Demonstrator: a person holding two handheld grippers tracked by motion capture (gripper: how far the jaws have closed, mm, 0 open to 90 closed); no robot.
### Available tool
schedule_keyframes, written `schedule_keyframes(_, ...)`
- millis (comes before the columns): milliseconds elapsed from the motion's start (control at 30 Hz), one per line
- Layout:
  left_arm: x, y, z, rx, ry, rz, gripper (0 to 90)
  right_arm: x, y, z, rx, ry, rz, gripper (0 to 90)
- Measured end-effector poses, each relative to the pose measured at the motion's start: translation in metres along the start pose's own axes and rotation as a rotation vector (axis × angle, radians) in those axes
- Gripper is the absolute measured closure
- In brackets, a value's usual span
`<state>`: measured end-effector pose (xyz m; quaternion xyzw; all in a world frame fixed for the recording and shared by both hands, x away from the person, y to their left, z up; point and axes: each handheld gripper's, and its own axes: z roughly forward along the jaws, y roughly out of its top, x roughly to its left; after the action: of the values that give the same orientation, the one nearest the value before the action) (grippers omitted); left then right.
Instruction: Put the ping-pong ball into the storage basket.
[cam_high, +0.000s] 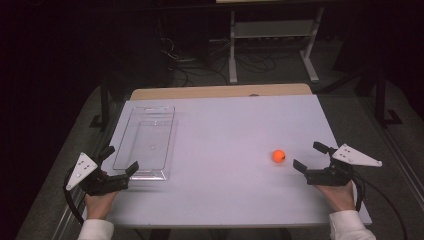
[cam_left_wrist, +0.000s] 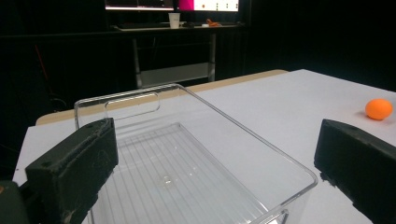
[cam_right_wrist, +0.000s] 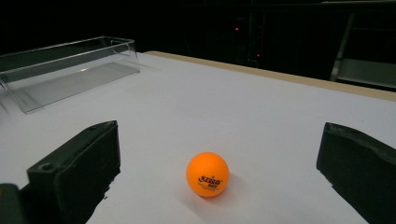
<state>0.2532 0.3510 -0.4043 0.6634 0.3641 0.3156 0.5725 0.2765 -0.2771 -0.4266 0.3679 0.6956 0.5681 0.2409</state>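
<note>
Two open hand-held grippers, a clear bin and an orange ball on a white table.

The white table (cam_high: 225, 150) carries everything, its far edge showing a strip of bare wood. On its left side lies a clear plastic bin (cam_high: 146, 142), long and shallow, empty, with its near end just ahead of the left hand-held gripper (cam_high: 122, 161); that gripper's jaws stand wide apart with nothing between them. At the right side, the right hand-held gripper (cam_high: 309, 156) is also spread wide, gripping nothing, its jaws pointing toward the ball. The orange ball (cam_high: 278, 156), a small table-tennis ball with dark printing on it, rests on the table just ahead of those jaws, not touching them, well apart from the bin.
</note>
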Motion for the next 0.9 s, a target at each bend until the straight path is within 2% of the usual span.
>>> schedule_keyframes(367,-0.001,0.002,0.002,0.024,-0.035,0.0,0.0,0.0,-0.001,0.0,0.009,-0.005,-0.003,0.0)
schedule_keyframes(567,-0.005,0.006,0.006,0.058,-0.064,0.023,0.0,0.0,-0.001,0.001,0.013,-0.004,-0.007,0.0)
schedule_keyframes(667,-0.006,0.009,0.009,0.083,-0.081,0.039,0.0,0.0,-0.001,0.001,0.013,-0.005,-0.008,0.0)
schedule_keyframes(900,-0.009,0.023,0.015,0.094,-0.106,0.057,0.0,0.0,-0.001,0.001,0.023,-0.005,-0.009,0.0)
